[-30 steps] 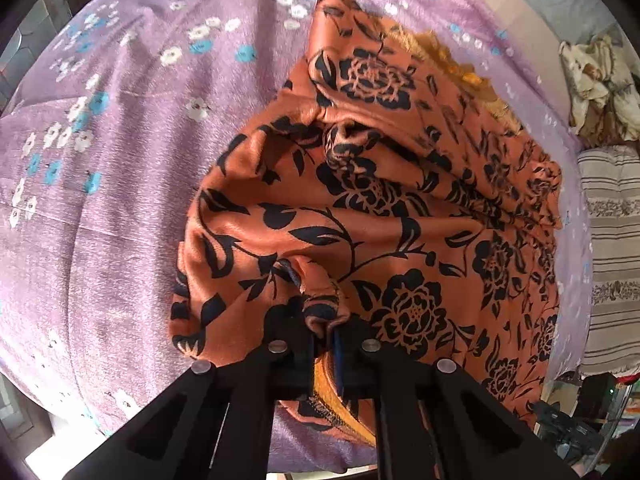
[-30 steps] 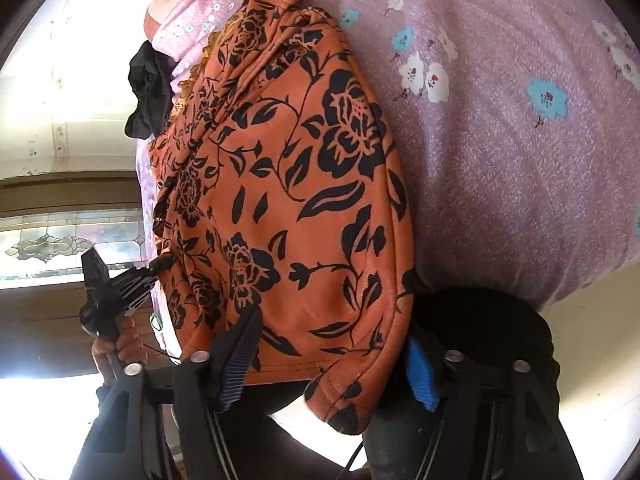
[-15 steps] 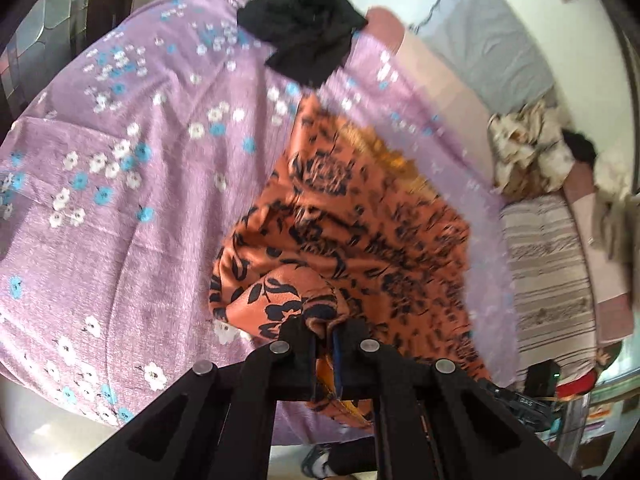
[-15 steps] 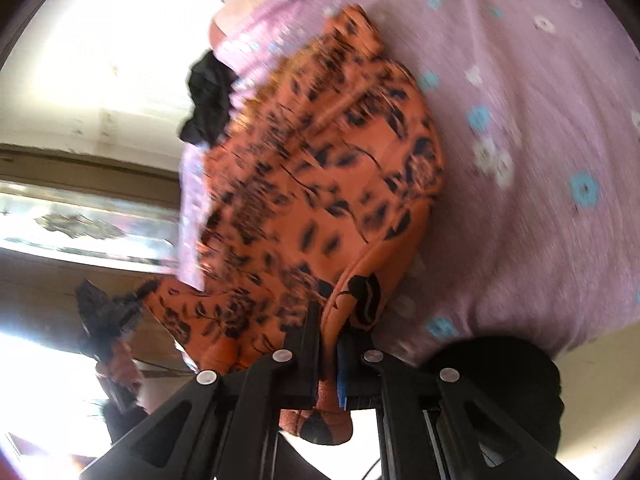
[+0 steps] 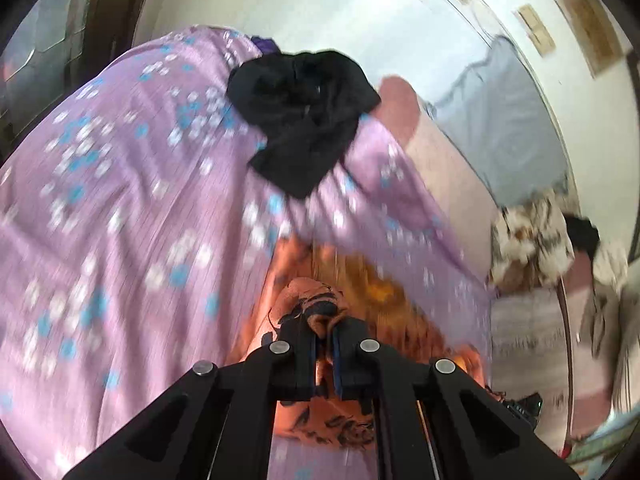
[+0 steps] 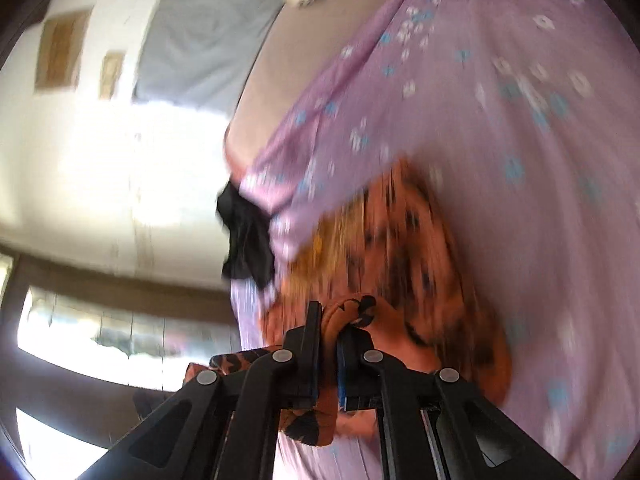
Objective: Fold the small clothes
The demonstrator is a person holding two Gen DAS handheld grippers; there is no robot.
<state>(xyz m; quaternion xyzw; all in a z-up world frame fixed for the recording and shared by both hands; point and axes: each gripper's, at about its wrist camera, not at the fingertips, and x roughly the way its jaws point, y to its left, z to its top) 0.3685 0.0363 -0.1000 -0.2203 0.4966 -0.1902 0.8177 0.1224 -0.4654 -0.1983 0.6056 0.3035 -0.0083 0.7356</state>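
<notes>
An orange garment with black flowers hangs over the purple flowered bedsheet. My left gripper is shut on a bunched edge of it and holds it up off the bed. My right gripper is shut on another edge of the same garment. The cloth drapes down from both grippers and is blurred by motion. Most of it is hidden below the gripper bodies.
A black garment lies on the sheet at the far end, also in the right wrist view. A grey pillow leans on the wall. A crumpled white and brown cloth and a striped cloth lie to the right.
Both grippers have lifted the orange garment up and back off the bed. The right gripper, open a second ago, has shut on the garment's edge. The views have tilted toward the wall.
</notes>
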